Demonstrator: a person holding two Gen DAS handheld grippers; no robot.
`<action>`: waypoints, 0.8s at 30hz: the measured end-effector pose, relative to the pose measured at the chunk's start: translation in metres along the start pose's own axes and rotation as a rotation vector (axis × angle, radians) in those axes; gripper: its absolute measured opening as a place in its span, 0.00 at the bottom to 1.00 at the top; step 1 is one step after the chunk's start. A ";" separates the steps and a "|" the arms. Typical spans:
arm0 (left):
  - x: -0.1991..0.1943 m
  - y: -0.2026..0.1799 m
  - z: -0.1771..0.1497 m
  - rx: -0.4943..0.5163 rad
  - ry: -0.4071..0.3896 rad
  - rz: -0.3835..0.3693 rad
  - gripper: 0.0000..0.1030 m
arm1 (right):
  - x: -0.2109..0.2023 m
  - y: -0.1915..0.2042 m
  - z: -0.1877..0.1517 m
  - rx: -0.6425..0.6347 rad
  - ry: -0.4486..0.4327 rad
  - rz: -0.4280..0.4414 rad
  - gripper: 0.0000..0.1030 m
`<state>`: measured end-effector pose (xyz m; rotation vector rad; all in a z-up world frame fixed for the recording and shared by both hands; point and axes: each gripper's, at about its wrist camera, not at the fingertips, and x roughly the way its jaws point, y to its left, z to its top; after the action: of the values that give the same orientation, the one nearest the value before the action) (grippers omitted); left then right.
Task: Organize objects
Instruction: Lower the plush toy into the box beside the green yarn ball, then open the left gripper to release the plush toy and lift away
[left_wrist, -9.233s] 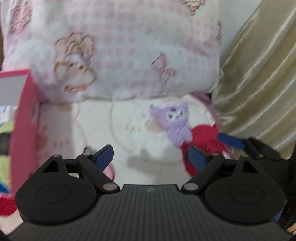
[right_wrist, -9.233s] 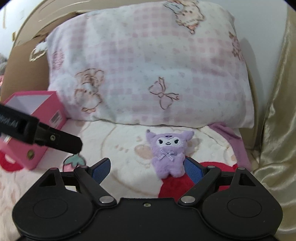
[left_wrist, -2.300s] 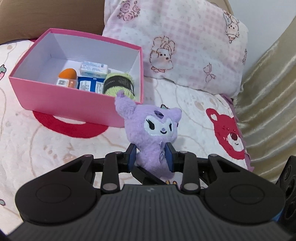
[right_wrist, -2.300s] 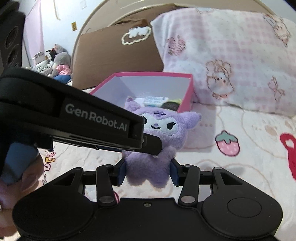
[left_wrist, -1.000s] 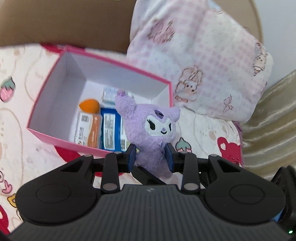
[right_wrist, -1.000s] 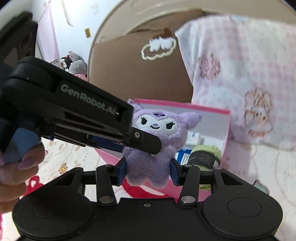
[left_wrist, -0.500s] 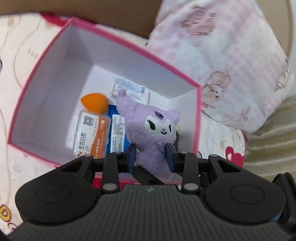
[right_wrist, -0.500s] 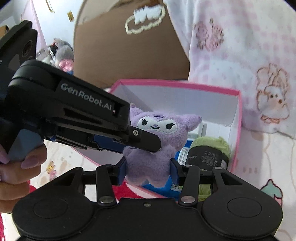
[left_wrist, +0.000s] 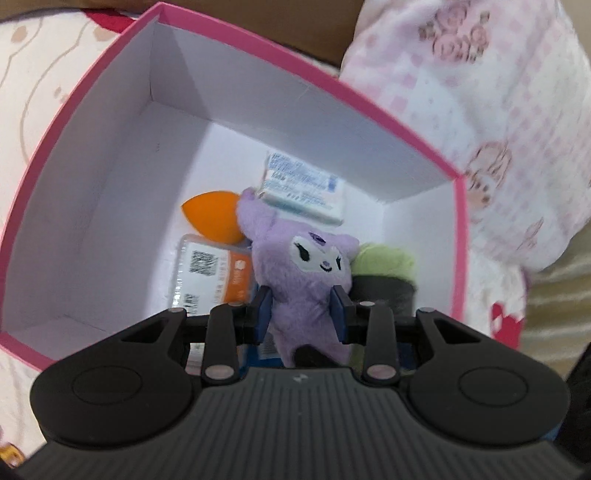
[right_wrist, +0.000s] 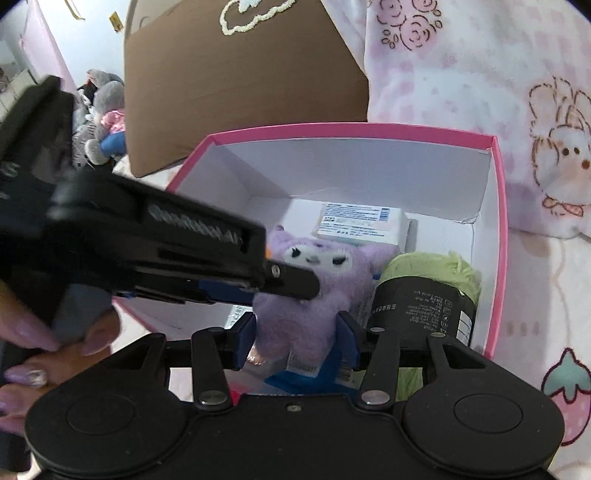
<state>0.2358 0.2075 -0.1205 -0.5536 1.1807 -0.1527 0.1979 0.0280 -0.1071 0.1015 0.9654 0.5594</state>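
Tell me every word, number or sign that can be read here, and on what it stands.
No text reads clearly.
Gripper side: white lettering, blurred.
White box: blue print, too small.
Black label on the green roll: white print, too small.
Orange packet: a QR code and blurred characters.

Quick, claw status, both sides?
Left claw: closed on the purple fluffy plush toy.
Right claw: closed on that toy too, jaws have just been opening slightly.

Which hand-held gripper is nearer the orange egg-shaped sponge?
Left hand-held gripper: the orange egg-shaped sponge lies just ahead. The right hand-held gripper, jaws just opening around the purple plush toy, sits farther back.
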 end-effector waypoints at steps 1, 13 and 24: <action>0.002 0.001 -0.001 0.008 0.005 0.009 0.31 | 0.000 0.002 0.001 -0.009 0.003 -0.002 0.52; 0.008 -0.003 -0.013 0.010 0.000 0.023 0.28 | -0.059 0.026 -0.010 -0.161 -0.038 -0.089 0.54; -0.027 -0.032 -0.023 0.049 -0.006 0.160 0.54 | -0.101 -0.003 -0.030 0.033 -0.113 -0.127 0.59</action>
<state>0.2103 0.1831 -0.0883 -0.4144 1.2070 -0.0430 0.1307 -0.0296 -0.0494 0.0996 0.8644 0.4172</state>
